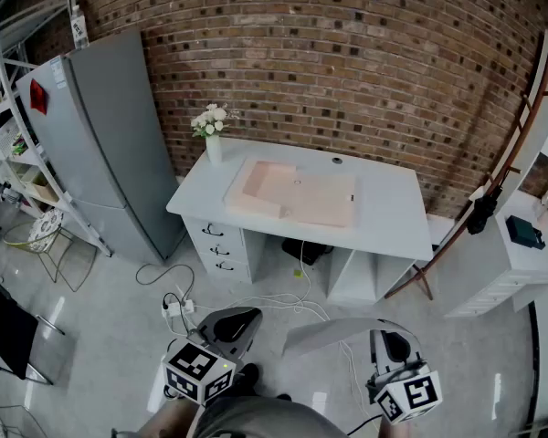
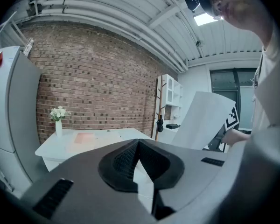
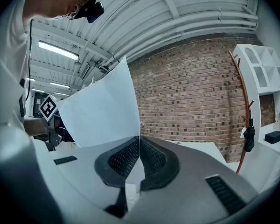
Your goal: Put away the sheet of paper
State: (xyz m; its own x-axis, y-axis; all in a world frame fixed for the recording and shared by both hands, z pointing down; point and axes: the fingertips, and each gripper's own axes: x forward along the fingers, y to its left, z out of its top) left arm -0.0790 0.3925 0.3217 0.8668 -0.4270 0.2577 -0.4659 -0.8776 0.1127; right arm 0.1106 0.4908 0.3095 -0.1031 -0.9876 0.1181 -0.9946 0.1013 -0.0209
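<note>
Brick wall (image 1: 347, 53) runs behind a white counter (image 1: 384, 208) with drawers under its left end. On the counter lies a flat pink thing (image 1: 297, 192); whether it is a tray or a folder is hard to tell. A vase of white flowers (image 1: 212, 130) stands at the counter's back left corner. A grey fridge (image 1: 100, 144) is left of the counter and a curved wooden coat rack (image 1: 502, 181) leans to its right.

Well in front of the counter, above the floor, the sheet of paper (image 1: 333, 333) hangs in the air, held at one corner. The right gripper (image 3: 139, 139) has its fingers clamped on that corner, and the sheet rises up and to the left of the fingers in its own view. In the head view the paper covers those fingers, so only the marker cube shows, partly cut off by the lower edge.

The left gripper (image 2: 138, 141) is also in front of the counter, beside the paper and apart from it. Its fingers are pressed together at the tips with nothing seen between them. In its view the sheet shows off to the right, hiding most of the other gripper.
</note>
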